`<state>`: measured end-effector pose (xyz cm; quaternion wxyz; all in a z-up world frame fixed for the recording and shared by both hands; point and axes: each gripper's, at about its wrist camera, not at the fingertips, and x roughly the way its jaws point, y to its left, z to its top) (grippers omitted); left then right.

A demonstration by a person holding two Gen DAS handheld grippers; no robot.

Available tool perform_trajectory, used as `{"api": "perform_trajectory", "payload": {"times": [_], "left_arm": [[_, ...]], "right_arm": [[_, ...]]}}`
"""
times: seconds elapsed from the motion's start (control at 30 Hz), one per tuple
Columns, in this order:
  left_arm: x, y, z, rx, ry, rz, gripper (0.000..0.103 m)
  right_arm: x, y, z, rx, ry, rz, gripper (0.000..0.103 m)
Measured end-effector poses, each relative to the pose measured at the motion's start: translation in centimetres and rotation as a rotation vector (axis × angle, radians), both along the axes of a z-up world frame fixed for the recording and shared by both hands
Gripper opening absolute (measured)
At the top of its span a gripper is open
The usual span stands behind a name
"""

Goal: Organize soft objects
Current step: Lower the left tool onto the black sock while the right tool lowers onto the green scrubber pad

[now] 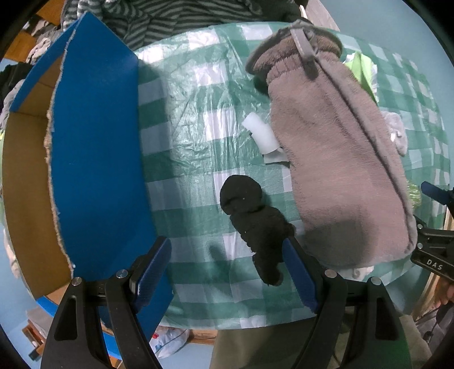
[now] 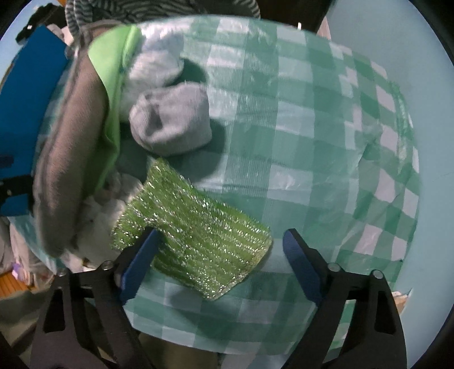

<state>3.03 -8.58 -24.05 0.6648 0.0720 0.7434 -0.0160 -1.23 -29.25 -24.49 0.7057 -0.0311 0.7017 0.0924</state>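
In the left wrist view my left gripper (image 1: 227, 255) is open above the green checked tablecloth (image 1: 193, 119). A black sock (image 1: 252, 218) lies between its fingers, close to the right finger. A large grey fleece mitt (image 1: 334, 147) lies to the right, over a white foam piece (image 1: 259, 132). In the right wrist view my right gripper (image 2: 218, 244) is open around a glittery green scrub pad (image 2: 193, 241) lying flat. A grey sock (image 2: 173, 119) sits beyond it. The grey mitt (image 2: 65, 153) and a lime green cloth (image 2: 110, 93) lie at left.
A blue cardboard box (image 1: 93, 153) with an open brown inside stands at the table's left. Striped clothing (image 1: 159, 20) lies behind the table. The right gripper's body (image 1: 434, 249) shows at the right edge. White cloth items (image 2: 96, 218) lie under the mitt.
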Motion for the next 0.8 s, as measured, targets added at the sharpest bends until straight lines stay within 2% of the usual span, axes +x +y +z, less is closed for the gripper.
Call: {"api": "perform_trajectory", "payload": {"times": [0.2,0.37,0.47,0.7,0.8], "left_arm": [[0.0,-0.6,-0.3,-0.002,0.005,-0.005,0.082],[0.5,-1.3,-0.6,-0.003,0.01,0.002,0.082],[0.8,-1.1,-1.1,-0.011,0.016,0.014,0.083],[0.6,-0.7,-2.6,-0.046,0.027,0.053,0.086],[0.3,-0.5,-3.0,-0.052,0.036,0.07,0.086]], "right_arm": [[-0.2,-0.7,-0.8,-0.027,0.003,-0.006,0.077],[0.5,-2.7,-0.1,-0.01,-0.008,-0.065,0.057],[1.3,-4.2,0.2,-0.006,-0.012,-0.102,0.05],[2.5,-7.0,0.8,0.023,-0.003,-0.122,0.051],[2.8,-7.3,0.7,0.01,-0.007,-0.109,0.06]]}}
